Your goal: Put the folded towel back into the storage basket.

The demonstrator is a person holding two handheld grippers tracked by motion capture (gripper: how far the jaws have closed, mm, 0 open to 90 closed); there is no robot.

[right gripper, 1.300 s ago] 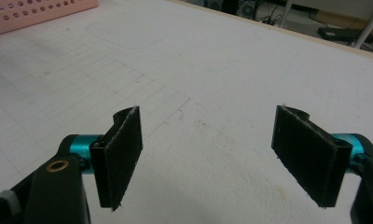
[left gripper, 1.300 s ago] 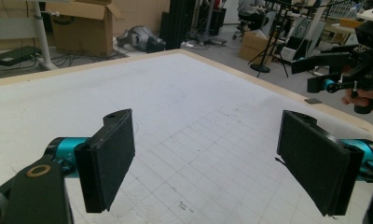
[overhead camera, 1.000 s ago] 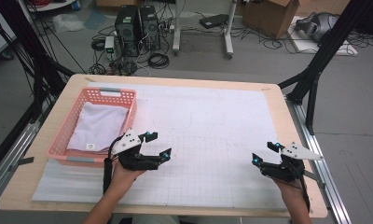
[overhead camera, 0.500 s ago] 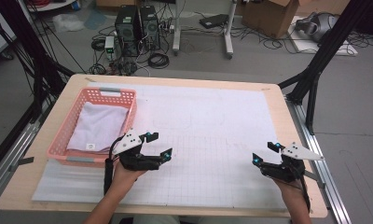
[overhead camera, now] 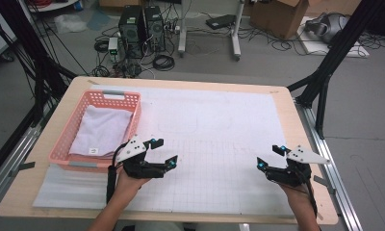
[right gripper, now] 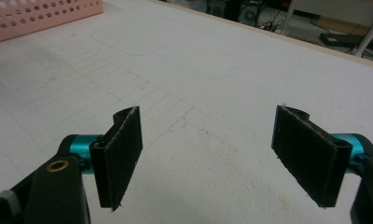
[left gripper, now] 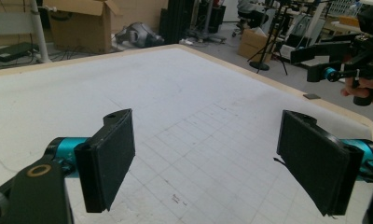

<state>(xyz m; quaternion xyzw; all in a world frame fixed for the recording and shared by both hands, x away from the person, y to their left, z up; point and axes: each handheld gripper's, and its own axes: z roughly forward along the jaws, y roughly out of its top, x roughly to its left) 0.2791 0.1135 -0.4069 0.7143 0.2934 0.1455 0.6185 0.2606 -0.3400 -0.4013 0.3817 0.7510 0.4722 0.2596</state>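
Both tongs, the left gripper (overhead camera: 162, 151) and right gripper (overhead camera: 268, 156), hover with jaws apart and empty over the white mat (overhead camera: 214, 125), while the folded cloth (overhead camera: 101, 132) in the pink basket (overhead camera: 109, 97) looks soft, light and limp, probably best pinched at an edge.

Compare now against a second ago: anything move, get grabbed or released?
No visible change. The left gripper and right gripper stay over the white mat, jaws open and empty. The folded cloth still lies in the pink basket.
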